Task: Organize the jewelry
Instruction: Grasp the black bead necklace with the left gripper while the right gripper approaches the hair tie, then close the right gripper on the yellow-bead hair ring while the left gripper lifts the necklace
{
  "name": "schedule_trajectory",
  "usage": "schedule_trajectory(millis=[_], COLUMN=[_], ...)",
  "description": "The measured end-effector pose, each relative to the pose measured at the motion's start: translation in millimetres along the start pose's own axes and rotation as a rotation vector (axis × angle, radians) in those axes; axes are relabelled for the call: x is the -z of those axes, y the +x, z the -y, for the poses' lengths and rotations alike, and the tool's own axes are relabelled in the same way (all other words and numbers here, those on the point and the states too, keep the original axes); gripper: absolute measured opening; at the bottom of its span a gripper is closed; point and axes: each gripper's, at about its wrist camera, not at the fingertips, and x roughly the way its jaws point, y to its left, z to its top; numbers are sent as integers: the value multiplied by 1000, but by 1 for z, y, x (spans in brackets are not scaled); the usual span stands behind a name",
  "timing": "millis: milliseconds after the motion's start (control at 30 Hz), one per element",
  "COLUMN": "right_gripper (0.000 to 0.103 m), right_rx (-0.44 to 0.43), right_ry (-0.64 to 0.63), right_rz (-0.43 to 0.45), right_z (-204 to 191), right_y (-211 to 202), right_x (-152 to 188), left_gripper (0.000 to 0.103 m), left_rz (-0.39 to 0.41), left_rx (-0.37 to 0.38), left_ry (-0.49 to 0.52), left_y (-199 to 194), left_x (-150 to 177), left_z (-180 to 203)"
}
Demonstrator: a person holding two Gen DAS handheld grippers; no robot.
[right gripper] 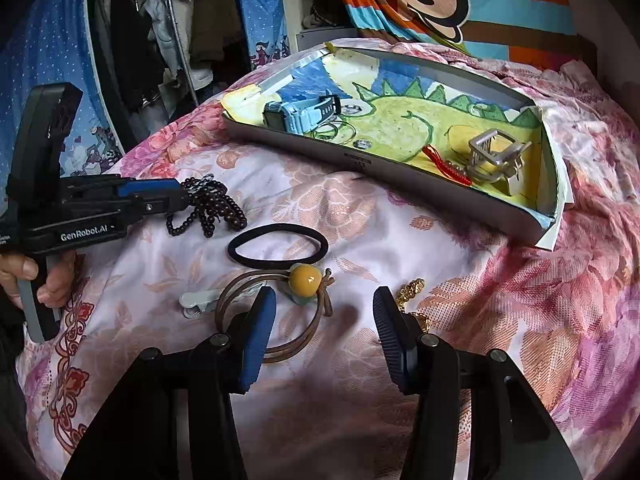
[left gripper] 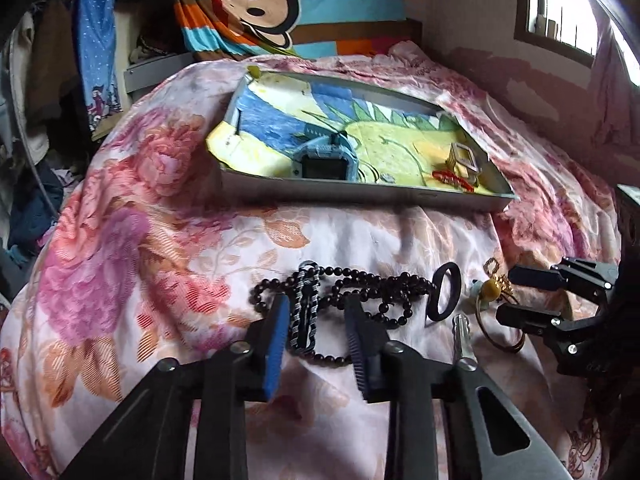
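Observation:
My left gripper (left gripper: 318, 310) is open, its jaws on either side of a black-and-white braided bracelet (left gripper: 305, 312) lying on a dark bead necklace (left gripper: 360, 292) on the floral bedspread. In the right wrist view the left gripper (right gripper: 182, 196) sits at the beads (right gripper: 218, 210). My right gripper (right gripper: 324, 308) is open above a brown hair tie with a yellow bead (right gripper: 306, 276). A gold chain (right gripper: 412, 292) lies by its right finger. A grey tray (right gripper: 400, 176) holds a blue watch (right gripper: 304, 114), a silver claw clip (right gripper: 494, 156) and a red bracelet (right gripper: 444, 164).
A black hair band (right gripper: 278, 242) and a pale hair clip (right gripper: 198, 302) lie on the bedspread between the grippers. Clothes hang at the left (right gripper: 160, 40). A striped monkey-print cloth (right gripper: 460, 0) hangs behind the bed. Small rings (right gripper: 338, 130) lie in the tray.

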Motion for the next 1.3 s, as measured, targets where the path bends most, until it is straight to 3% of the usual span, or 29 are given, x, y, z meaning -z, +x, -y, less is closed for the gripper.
schedule_trajectory(millis=[433,600,700,833,1300], right_gripper=[39,39,39,24,4], right_rx=[7,10,13,7,18], right_ry=[8,14,13,0,-30], right_rz=[-47,-49,-46,-40,-13], right_z=[0,1,1,-1,-7], right_y=[13,13,13,12,8], right_x=[5,6,6,5,6], left_gripper=[25,14,13,13,13], left_rz=[-60,-89,-94,-87,-25], left_rx=[-11,-45,-43,-35,108], left_ry=[-41,-26,-40,-60,-118], left_y=[14,19,19,15,-17], left_x=[1,3,4,5,7], left_z=[-8,-7,-8,-8,9])
